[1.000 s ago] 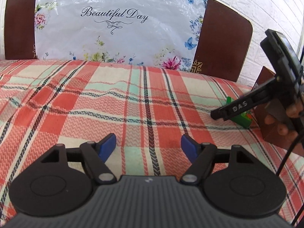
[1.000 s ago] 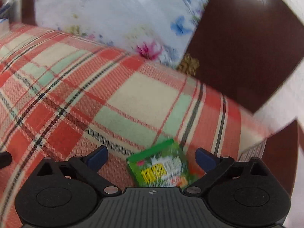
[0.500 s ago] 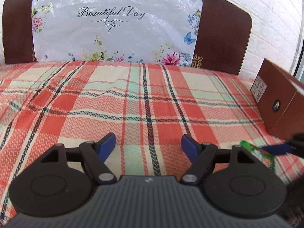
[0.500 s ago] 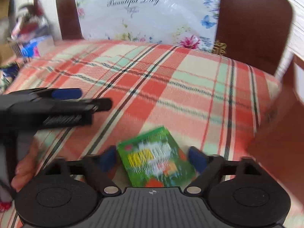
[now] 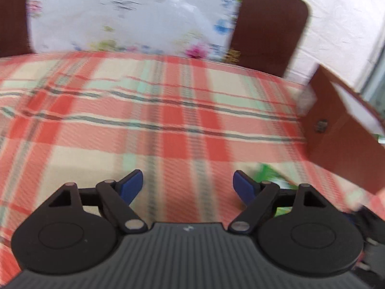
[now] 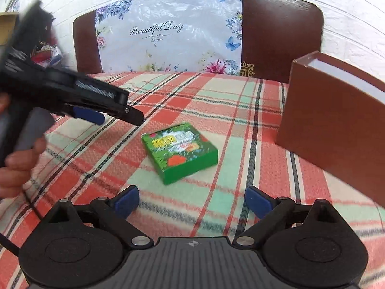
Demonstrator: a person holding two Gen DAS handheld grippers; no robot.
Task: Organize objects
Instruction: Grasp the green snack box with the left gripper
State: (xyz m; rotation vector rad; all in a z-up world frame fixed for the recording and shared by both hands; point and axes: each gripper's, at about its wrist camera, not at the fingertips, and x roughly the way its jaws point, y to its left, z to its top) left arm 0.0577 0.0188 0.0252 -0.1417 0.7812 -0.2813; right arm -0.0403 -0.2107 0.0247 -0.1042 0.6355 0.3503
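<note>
Bright, even daylight; left wrist view smeared by motion blur; right sharper; fisheye-bent edges.

My left camera looks low and close across the plaid cloth toward the floral cushion, blurred. My right camera faces that same cushion from slightly farther back. Both share the cloth, the cushion, and the brown box right of it.

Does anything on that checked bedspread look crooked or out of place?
The small flat green box lies alone and skewed to the plaid stripes, outside the brown cardboard box beside it. Nothing looks spilled or damaged.
</note>
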